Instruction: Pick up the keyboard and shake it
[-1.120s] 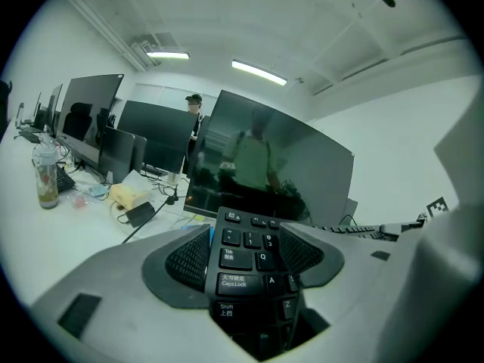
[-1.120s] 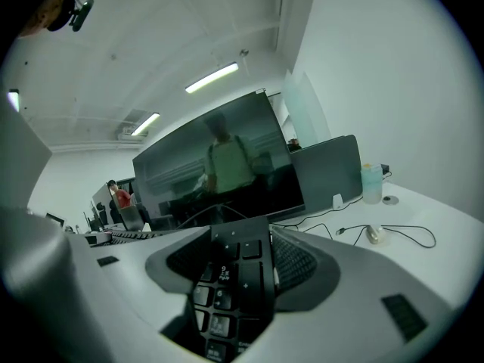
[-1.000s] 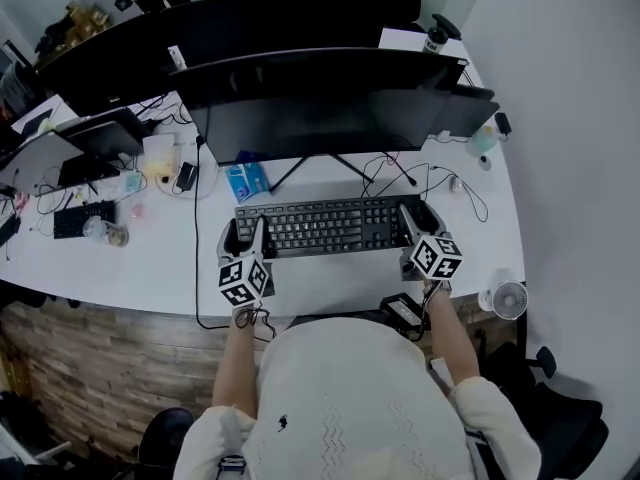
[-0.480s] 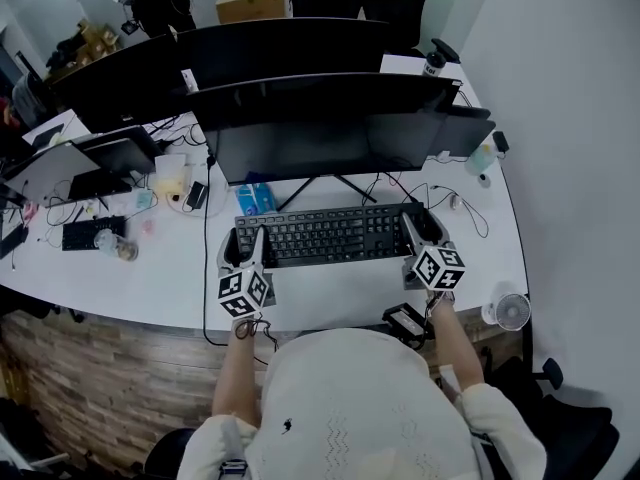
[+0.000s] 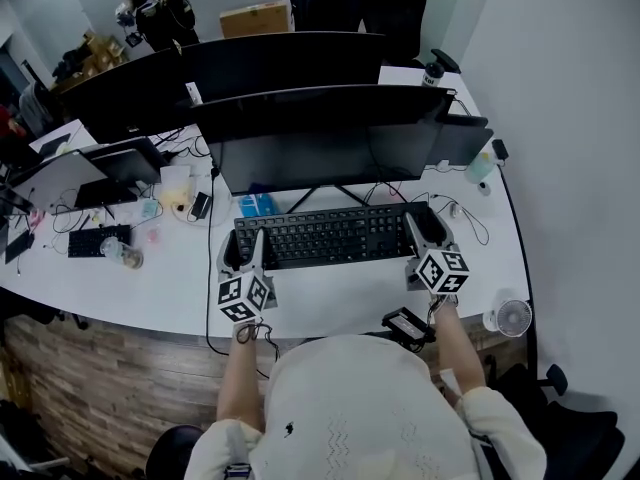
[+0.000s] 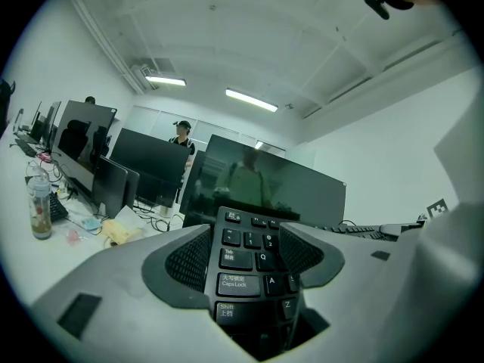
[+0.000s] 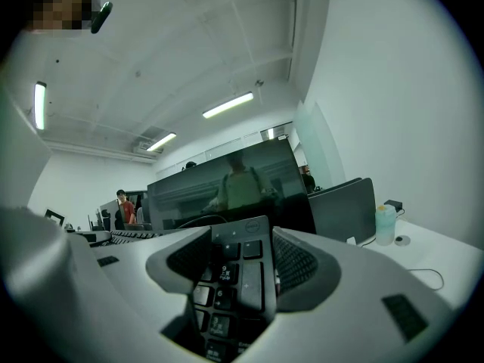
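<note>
The left gripper (image 5: 243,251) and right gripper (image 5: 424,230) each pinch an end of the black keyboard (image 5: 325,236), so the grasp looks made and an even lift and shake comes next.

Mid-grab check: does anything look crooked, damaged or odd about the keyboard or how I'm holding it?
Nothing stands out. The keyboard runs straight between the left gripper and the right gripper, with one end held in each gripper's jaws. The keys that show look intact.

Black keyboard (image 5: 326,235), lengthwise before the monitor, each end between tongs
</note>
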`<state>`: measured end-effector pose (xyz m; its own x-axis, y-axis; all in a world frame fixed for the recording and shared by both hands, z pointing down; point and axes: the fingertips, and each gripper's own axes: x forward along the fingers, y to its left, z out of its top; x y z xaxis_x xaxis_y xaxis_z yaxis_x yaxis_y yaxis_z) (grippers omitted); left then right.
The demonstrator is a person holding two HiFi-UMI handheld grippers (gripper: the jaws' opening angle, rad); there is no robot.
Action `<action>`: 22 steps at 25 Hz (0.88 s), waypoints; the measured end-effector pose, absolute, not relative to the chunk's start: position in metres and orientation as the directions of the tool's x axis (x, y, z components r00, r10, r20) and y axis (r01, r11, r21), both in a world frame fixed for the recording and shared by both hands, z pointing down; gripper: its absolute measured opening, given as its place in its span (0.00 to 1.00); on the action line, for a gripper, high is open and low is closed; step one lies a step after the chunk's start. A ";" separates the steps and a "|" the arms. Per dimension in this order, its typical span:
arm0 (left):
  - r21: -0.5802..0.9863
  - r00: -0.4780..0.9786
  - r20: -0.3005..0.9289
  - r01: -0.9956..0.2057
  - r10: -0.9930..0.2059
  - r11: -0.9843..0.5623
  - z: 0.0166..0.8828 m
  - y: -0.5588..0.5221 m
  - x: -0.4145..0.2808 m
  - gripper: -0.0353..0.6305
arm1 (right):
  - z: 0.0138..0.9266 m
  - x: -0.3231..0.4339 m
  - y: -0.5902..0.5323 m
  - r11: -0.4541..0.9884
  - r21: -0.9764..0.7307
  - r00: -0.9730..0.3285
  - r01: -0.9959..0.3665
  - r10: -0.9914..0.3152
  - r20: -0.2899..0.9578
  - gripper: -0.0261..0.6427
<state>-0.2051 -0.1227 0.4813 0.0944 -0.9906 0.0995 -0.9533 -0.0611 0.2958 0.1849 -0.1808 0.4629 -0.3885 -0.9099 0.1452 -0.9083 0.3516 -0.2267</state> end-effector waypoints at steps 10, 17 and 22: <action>0.267 0.092 -0.003 -0.960 -0.996 -0.089 0.435 -0.126 -0.196 0.46 | 0.418 0.194 -0.183 0.378 -0.210 -0.395 -0.902 -0.918 0.044 0.40; 0.265 0.089 -0.083 -0.958 -0.993 -0.109 0.400 -0.130 -0.192 0.46 | 0.378 0.198 -0.186 0.397 -0.179 -0.399 -0.900 -0.917 -0.026 0.40; 0.268 0.085 -0.133 -0.956 -0.987 -0.119 0.378 -0.127 -0.194 0.46 | 0.350 0.195 -0.183 0.407 -0.148 -0.401 -0.901 -0.913 -0.068 0.40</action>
